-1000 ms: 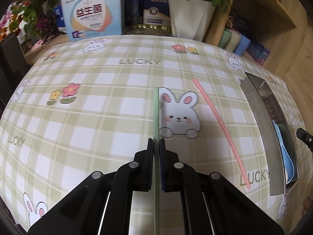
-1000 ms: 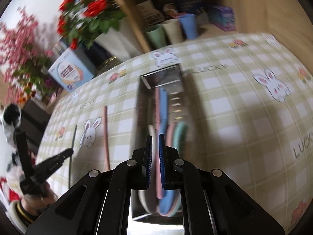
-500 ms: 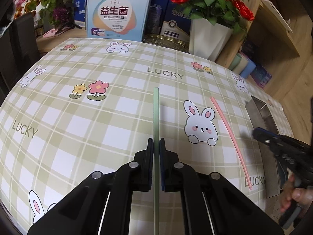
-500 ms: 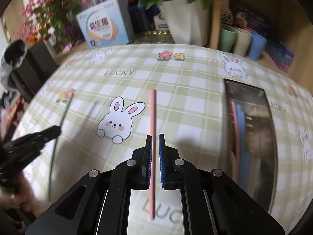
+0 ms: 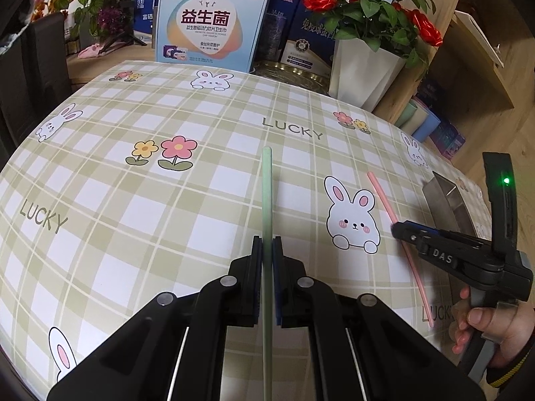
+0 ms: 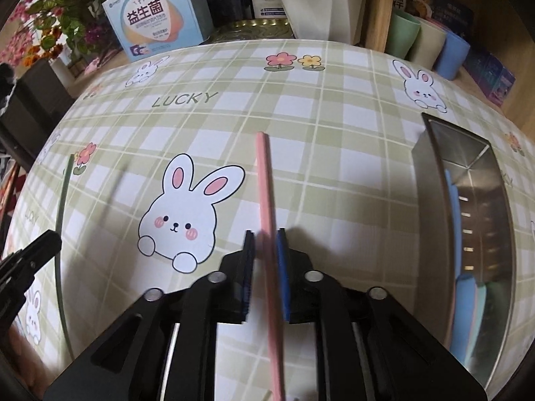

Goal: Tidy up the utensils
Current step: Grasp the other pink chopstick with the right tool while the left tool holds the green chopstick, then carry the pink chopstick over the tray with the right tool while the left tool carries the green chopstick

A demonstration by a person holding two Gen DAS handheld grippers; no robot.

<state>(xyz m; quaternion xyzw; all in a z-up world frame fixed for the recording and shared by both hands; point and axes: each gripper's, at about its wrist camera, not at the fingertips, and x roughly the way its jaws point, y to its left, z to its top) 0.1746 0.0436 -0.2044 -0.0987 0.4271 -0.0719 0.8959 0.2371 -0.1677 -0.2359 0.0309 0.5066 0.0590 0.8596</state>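
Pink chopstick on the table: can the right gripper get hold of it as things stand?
Probably yes. The right gripper straddles the pink chopstick with its jaws, which have just been opening, apart on either side. Nothing lies between; the left gripper, holding the green chopstick, is well aside.

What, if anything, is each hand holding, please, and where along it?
Left tongs clamp the thin green stick mid-length; right tongs straddle the pink stick, ungripped.
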